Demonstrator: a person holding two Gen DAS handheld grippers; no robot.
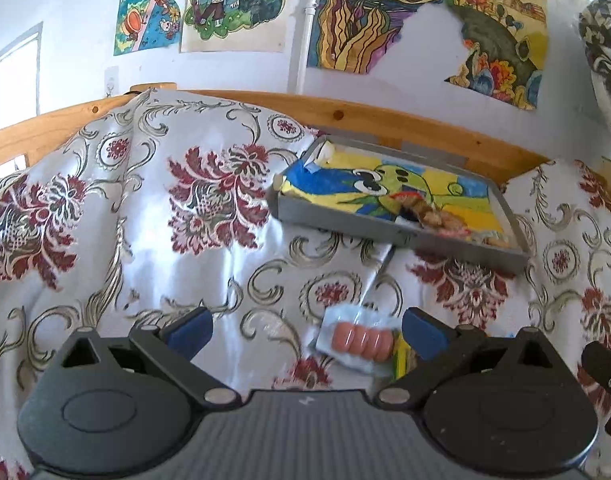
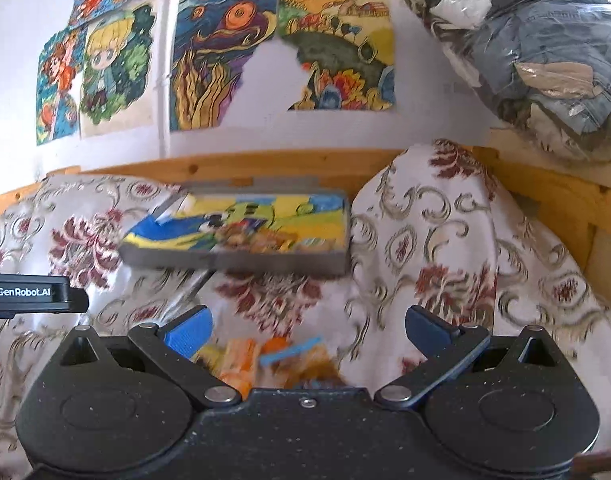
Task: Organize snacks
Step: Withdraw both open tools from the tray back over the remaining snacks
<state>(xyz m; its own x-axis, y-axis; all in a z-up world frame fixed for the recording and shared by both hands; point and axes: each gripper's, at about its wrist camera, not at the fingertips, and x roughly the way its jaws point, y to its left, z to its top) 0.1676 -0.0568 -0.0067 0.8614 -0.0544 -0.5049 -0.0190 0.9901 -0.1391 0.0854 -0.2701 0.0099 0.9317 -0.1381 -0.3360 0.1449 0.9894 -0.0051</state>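
A shallow grey tray (image 1: 337, 222) (image 2: 185, 259) lined with a colourful drawing lies on the flowered cloth at the back, with a few brownish snacks (image 1: 441, 220) (image 2: 261, 240) in its right half. A clear packet of pink sausage-like snacks (image 1: 361, 342) lies on the cloth just inside the right finger of my left gripper (image 1: 305, 334), which is open. My right gripper (image 2: 307, 334) is open above a blurred pile of orange and yellow snack packets (image 2: 265, 360) lying between its fingers.
A wooden rail (image 1: 385, 120) (image 2: 265, 164) runs behind the cloth, with drawings on the wall above. The cloth rises in a hump (image 2: 433, 232) right of the tray. A plastic bag of clothes (image 2: 525, 52) sits on the ledge at the upper right. The other gripper's body (image 2: 29, 294) shows at the left.
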